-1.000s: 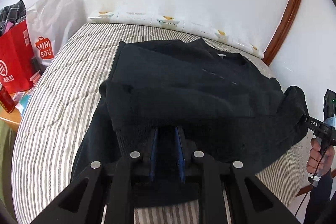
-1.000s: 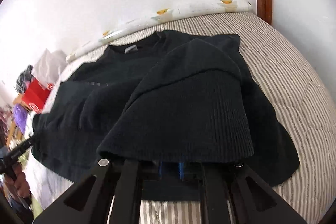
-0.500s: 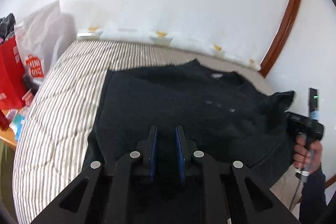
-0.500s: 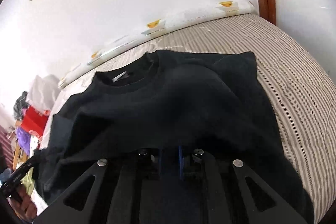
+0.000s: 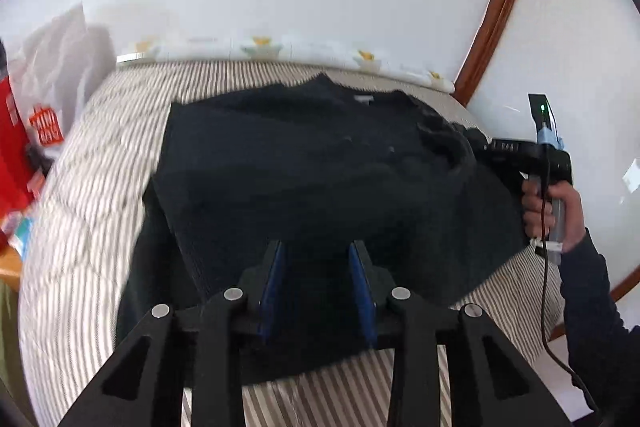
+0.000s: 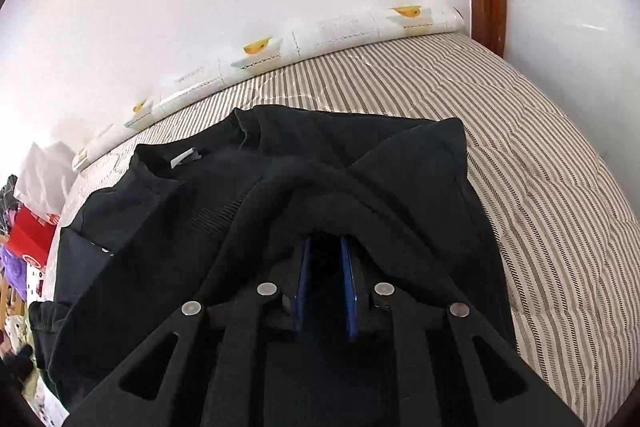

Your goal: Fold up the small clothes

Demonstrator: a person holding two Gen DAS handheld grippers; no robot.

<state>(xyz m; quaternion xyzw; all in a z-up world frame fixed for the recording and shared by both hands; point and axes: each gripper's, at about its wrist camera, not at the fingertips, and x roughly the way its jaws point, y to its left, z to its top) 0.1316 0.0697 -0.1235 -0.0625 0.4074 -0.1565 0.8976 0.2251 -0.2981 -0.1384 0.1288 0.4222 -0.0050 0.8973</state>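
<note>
A black sweater (image 5: 320, 179) lies folded on the striped bed (image 5: 88, 227), collar toward the wall. My left gripper (image 5: 318, 259) is open just above its near hem, with nothing between the blue pads. In the right wrist view the sweater (image 6: 168, 235) fills the middle, and a bunched fold of it drapes over my right gripper (image 6: 326, 251). The blue pads stand slightly apart with black cloth over their tips; whether they pinch it is not visible. The right gripper also shows in the left wrist view (image 5: 480, 147), at the sweater's right edge, held by a hand.
A white wall and a patterned roll (image 6: 304, 39) run along the bed's far side. A brown wooden frame (image 5: 496, 11) stands at the right. A red bag (image 5: 16, 155) and a white plastic bag (image 5: 60, 67) sit at the bed's left.
The lower half of the sweater was carried up and laid over the upper half. My left gripper opened and let go of the hem. The right gripper moved toward the sweater's right shoulder.
</note>
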